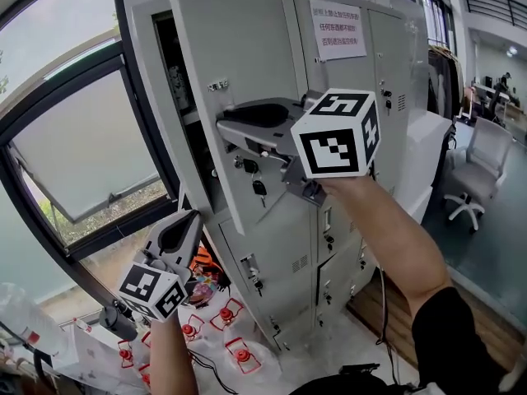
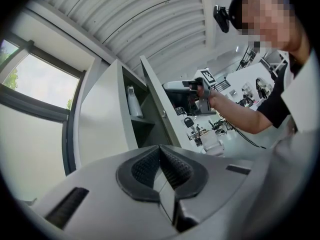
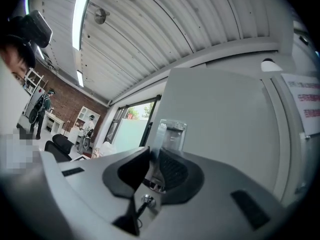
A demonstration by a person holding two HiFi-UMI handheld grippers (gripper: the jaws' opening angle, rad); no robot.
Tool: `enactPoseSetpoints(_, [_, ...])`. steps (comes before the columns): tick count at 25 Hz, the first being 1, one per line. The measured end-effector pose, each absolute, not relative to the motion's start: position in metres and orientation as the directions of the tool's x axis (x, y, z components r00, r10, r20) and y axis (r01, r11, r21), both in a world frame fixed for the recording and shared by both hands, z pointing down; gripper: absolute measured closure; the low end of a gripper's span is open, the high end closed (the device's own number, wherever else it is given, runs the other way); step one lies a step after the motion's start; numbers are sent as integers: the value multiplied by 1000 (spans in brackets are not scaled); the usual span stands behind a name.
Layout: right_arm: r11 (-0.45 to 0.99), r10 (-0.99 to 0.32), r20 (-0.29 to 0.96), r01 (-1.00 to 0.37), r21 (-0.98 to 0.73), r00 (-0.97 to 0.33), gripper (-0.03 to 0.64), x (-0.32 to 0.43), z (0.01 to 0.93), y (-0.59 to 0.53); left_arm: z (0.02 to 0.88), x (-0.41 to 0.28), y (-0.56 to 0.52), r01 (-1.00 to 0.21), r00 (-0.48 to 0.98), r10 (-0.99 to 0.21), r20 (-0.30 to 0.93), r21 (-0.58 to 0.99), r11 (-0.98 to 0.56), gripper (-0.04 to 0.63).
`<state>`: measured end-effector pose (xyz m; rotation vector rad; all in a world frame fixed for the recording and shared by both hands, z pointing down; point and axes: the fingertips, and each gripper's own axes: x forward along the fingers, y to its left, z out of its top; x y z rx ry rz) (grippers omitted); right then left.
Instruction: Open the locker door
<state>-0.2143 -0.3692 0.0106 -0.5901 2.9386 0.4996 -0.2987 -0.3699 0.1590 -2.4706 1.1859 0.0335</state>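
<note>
The grey locker door of the top left compartment stands swung partway out. My right gripper reaches level to the door's free edge and its pads are closed on that edge. In the right gripper view the door fills the right side, with a clear plastic tag holder just past the right gripper. A key hangs below the jaws. My left gripper hangs low at the left, shut and empty. The left gripper looks up at the door from below.
A white bottle stands on a shelf inside the open compartment. More lockers with keys lie below, and a paper notice hangs on the neighbouring door. A tilted window is at the left. Red-topped items lie on the floor. An office chair stands at the right.
</note>
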Motion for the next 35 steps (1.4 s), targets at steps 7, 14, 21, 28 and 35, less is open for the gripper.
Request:
enactPoseSetpoints(7, [893, -303, -162, -339, 295, -939, 545, -182, 12, -348, 157, -290, -369, -768, 622, -761, -186, -337, -545, 580])
enactPoseSetpoints(14, [891, -277, -170, -319, 323, -946, 545, -132, 12, -327, 161, -262, -361, -771, 612, -773, -169, -348, -534, 580])
enactPoseSetpoints(21, [892, -247, -155, -287, 349, -956, 607, -106, 14, -319, 170, -259, -361, -775, 605, -780, -156, -337, -534, 580])
enactPoseSetpoints(28, [894, -246, -174, -293, 338, -953, 607, -76, 13, -320, 170, -242, -357, -777, 606, -779, -163, -334, -534, 580])
enactPoseSetpoints(35, [945, -176, -197, -221, 242, -965, 497, -63, 9, -319, 168, -233, -352, -776, 605, -779, -166, -340, -531, 580])
